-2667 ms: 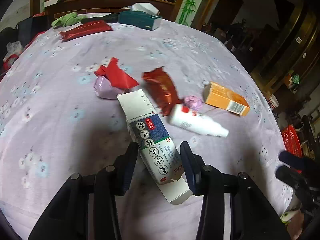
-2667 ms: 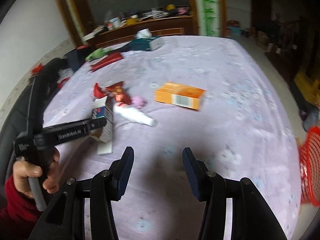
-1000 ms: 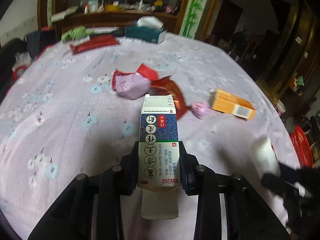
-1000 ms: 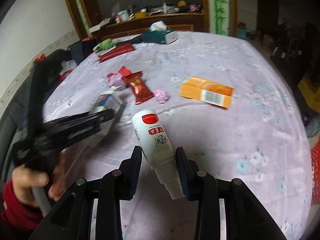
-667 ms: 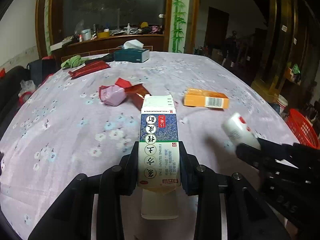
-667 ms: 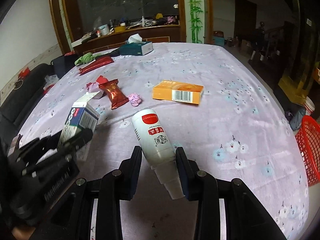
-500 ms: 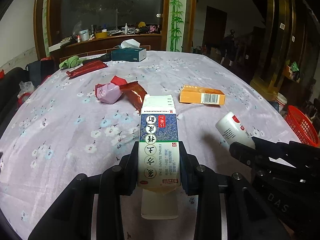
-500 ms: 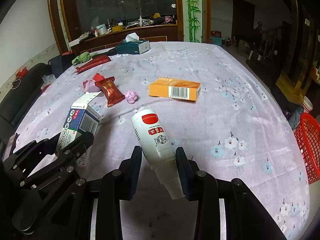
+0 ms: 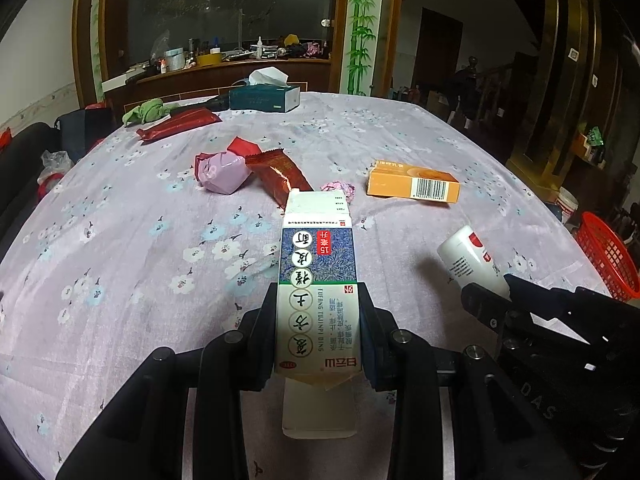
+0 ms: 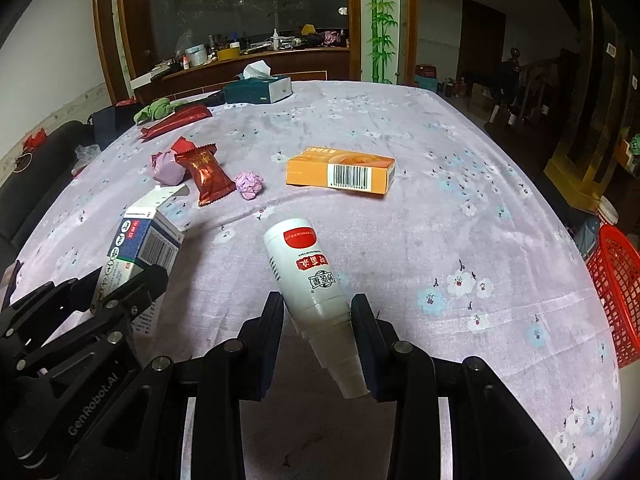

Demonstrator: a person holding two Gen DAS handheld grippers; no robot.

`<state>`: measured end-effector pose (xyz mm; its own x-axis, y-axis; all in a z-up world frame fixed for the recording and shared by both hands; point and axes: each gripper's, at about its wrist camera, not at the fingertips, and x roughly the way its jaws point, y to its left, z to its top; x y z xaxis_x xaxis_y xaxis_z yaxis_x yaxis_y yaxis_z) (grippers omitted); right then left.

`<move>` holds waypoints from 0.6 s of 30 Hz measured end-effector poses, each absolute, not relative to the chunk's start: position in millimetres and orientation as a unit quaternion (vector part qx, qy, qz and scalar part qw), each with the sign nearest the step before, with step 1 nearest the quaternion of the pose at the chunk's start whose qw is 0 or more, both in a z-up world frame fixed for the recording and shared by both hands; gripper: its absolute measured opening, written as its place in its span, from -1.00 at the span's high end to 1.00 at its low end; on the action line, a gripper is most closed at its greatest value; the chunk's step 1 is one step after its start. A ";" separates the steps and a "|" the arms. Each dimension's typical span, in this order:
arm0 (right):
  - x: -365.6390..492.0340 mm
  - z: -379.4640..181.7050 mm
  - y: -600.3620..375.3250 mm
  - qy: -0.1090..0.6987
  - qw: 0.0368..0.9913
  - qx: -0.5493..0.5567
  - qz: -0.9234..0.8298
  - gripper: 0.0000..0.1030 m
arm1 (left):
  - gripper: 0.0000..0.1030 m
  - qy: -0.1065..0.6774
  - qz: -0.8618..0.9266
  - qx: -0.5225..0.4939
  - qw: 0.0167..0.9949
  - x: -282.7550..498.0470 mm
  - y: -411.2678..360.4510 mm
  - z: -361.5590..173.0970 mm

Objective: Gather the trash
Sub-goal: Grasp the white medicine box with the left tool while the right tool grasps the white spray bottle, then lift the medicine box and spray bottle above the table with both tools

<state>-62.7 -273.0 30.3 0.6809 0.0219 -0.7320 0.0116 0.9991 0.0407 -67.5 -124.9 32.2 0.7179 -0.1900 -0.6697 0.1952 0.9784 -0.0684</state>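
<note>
My left gripper [image 9: 318,312] is shut on a blue and white carton [image 9: 317,264] and holds it above the table; it shows at the left of the right wrist view [image 10: 142,246]. My right gripper [image 10: 316,316] is shut on a white bottle [image 10: 306,272] with a red label, also seen in the left wrist view [image 9: 468,258]. On the floral cloth lie an orange box [image 10: 342,172], a dark red snack wrapper [image 10: 206,176], a crumpled pink wad [image 10: 250,185] and a purple and red wrapper [image 10: 168,168].
A red mesh basket [image 10: 616,292] stands off the table's right edge. At the far end lie a teal tissue box [image 10: 258,90], a long red packet [image 10: 176,120] and a green cloth [image 10: 156,110]. A cluttered wooden sideboard [image 10: 240,64] stands behind.
Both grippers closed on their items, the left on the carton and the right on the bottle, lifted them and drew back toward the near edge. Over the last half second little moved.
</note>
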 end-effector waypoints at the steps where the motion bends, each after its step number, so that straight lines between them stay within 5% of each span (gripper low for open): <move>1: -62.6 29.4 -273.4 0.400 0.916 0.022 0.003 0.28 | 0.37 0.361 -0.105 0.004 0.927 -67.0 -125.1 32.0; 18: -69.6 36.8 -273.2 0.397 0.917 0.027 0.005 0.27 | 0.37 0.347 -0.109 0.012 0.931 -73.6 -130.2 35.7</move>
